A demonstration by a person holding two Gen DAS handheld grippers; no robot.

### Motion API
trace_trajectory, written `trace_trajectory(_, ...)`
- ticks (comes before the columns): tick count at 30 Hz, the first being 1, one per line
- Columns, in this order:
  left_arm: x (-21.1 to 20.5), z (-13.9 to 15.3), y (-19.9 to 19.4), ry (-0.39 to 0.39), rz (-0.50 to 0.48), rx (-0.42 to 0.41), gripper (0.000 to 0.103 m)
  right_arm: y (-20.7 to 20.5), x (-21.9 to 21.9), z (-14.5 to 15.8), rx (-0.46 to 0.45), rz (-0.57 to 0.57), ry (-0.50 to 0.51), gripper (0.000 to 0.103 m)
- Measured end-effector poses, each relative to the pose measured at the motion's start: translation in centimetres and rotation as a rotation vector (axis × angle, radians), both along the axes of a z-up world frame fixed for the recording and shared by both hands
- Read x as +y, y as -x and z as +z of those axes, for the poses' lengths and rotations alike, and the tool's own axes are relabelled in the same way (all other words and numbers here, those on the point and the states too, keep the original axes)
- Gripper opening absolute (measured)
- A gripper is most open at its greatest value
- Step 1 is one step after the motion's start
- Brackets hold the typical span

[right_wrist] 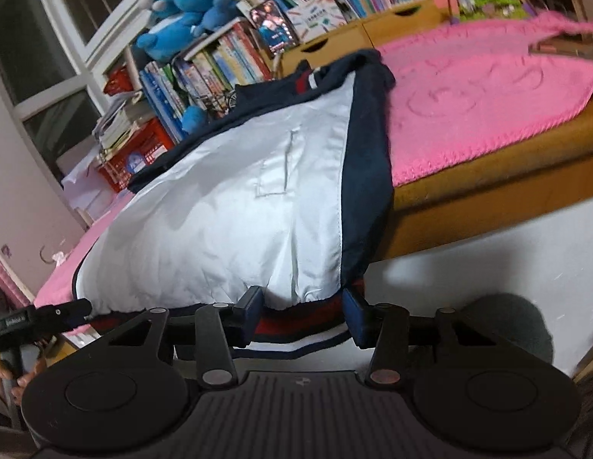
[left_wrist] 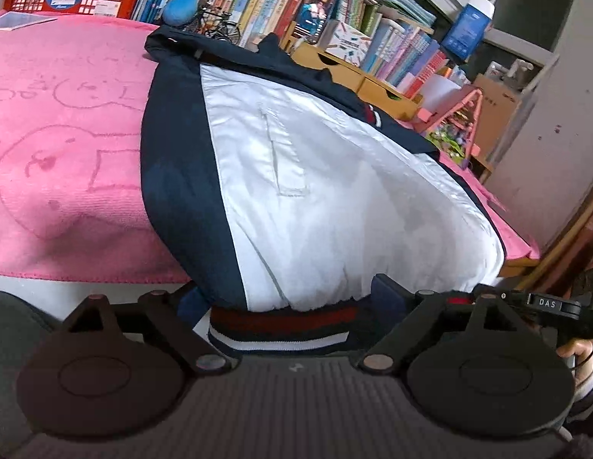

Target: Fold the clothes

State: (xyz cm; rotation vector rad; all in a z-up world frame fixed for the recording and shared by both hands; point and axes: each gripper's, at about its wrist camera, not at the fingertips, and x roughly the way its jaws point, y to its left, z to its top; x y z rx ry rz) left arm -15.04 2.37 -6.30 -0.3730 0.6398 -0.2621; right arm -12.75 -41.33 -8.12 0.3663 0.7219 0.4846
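A navy-and-white jacket [left_wrist: 304, 176] lay lining-side up on a pink blanket [left_wrist: 63, 145] spread over the table [right_wrist: 487, 176], its striped ribbed hem [left_wrist: 281, 325] hanging over the near edge. The left gripper [left_wrist: 285, 298] straddled that hem with its jaws set wide; whether its pads pressed on the cloth could not be told. The right gripper [right_wrist: 302, 315] had its blue pads [right_wrist: 354, 317] at either side of the hem band, the fabric between them; a firm grasp could not be confirmed. Shelves of books [left_wrist: 266, 4] and blue plush toys [right_wrist: 181, 19] stood behind the table.
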Motion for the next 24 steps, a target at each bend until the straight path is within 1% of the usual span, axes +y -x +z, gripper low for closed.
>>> trace_trajectory(1, 0.1, 0.1, 0.3, -0.007, 0.008, -0.002, 0.071, 0.1, 0.2, 0.0, -0.001, 0.001, 0.002, 0.045)
trace_trajectory(2, 0.1, 0.2, 0.5, -0.016, 0.016, -0.004, 0.066, 0.3, 0.3, 0.1, -0.004, 0.004, 0.004, 0.036)
trace_trajectory(3, 0.3, 0.5, 1.0, -0.008, 0.015, -0.009, 0.06, 0.7, 0.5, 0.5, -0.013, 0.016, 0.005, 0.027)
trace_trajectory(4, 0.6, 0.8, 1.4, 0.005, 0.01, -0.016, 0.052, 1.2, 0.6, 1.0, -0.023, 0.025, 0.0, 0.025)
trace_trajectory(5, 0.8, 1.1, 1.9, 0.017, 0.006, -0.023, 0.051, 1.9, 0.7, 1.6, -0.039, 0.025, -0.012, 0.022)
trace_trajectory(6, 1.1, 1.6, 2.4, 0.037, -0.004, -0.036, 0.048, 2.5, 0.8, 2.2, -0.055, 0.026, -0.025, 0.02)
trace_trajectory(7, 1.3, 2.1, 2.9, 0.051, -0.013, -0.055, 0.047, 3.2, 0.8, 2.8, -0.07, 0.027, -0.04, 0.02)
trace_trajectory(9, 1.4, 3.2, 3.6, 0.071, -0.03, -0.097, 0.046, 4.5, 1.0, 4.0, -0.1, 0.037, -0.096, 0.019)
trace_trajectory(11, 1.3, 4.3, 4.0, 0.088, -0.046, -0.133, 0.046, 5.1, 1.3, 5.1, -0.133, 0.046, -0.126, 0.019)
trace_trajectory(13, 1.0, 5.3, 3.7, 0.113, -0.069, -0.168, 0.046, 4.7, 1.2, 6.2, -0.141, 0.065, -0.175, 0.019)
trace_trajectory(15, 0.7, 6.3, 2.7, 0.111, -0.099, -0.207, 0.047, 3.1, 1.7, 7.2, -0.143, 0.092, -0.215, 0.019)
trace_trajectory(17, -0.1, 7.5, 0.2, 0.068, -0.103, -0.221, 0.046, 0.4, 3.0, 8.0, -0.131, 0.116, -0.229, 0.019)
trace_trajectory(20, -1.1, 8.5, -3.5, -0.025, -0.089, -0.22, 0.046, -4.5, 5.7, 8.7, -0.092, 0.134, -0.214, 0.017)
trace_trajectory(22, -1.7, 8.8, -5.8, -0.095, -0.077, -0.201, 0.046, -7.3, 7.8, 8.5, -0.076, 0.135, -0.174, 0.017)
trace_trajectory(24, -2.2, 8.5, -7.6, -0.165, -0.077, -0.176, 0.046, -9.4, 9.7, 7.9, -0.067, 0.125, -0.102, 0.017)
